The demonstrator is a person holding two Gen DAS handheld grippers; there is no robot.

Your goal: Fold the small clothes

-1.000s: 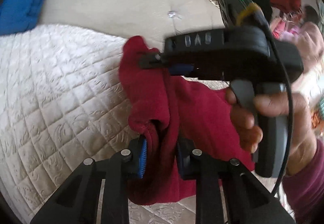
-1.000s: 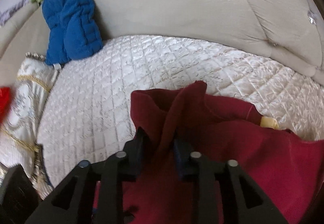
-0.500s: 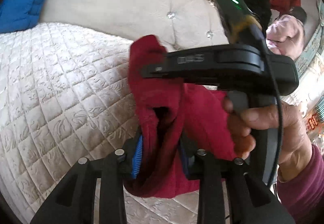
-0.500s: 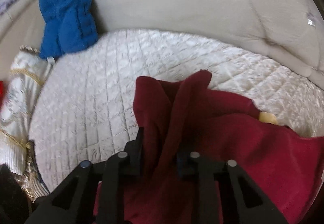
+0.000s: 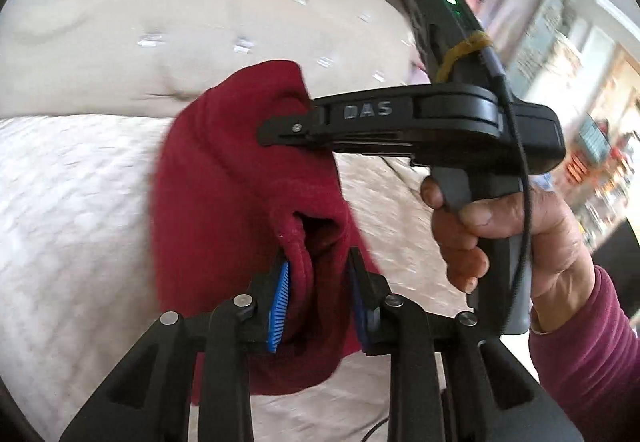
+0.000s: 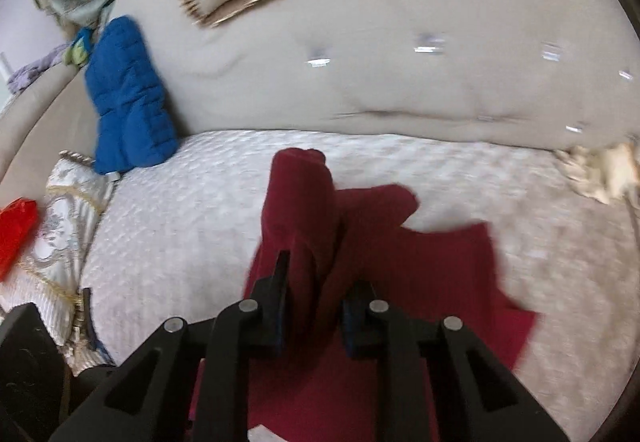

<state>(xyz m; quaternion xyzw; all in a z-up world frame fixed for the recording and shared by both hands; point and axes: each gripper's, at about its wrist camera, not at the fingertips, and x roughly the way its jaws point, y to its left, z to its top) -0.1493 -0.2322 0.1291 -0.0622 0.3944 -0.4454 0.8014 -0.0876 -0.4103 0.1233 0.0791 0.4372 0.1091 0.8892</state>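
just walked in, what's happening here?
A person holds a gripper in each hand and is folding a dark red garment over a white quilted cover. The left gripper is shut on a bunched edge of it. The right gripper is shut on another bunched part. Most of the cloth hangs lifted between them; the fold is not yet laid down.

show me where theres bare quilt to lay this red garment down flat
Widest bare quilt lies left of the red garment, bordered by the blue jacket and patterned cushion. A smaller patch sits right, before the crumpled cream cloth.
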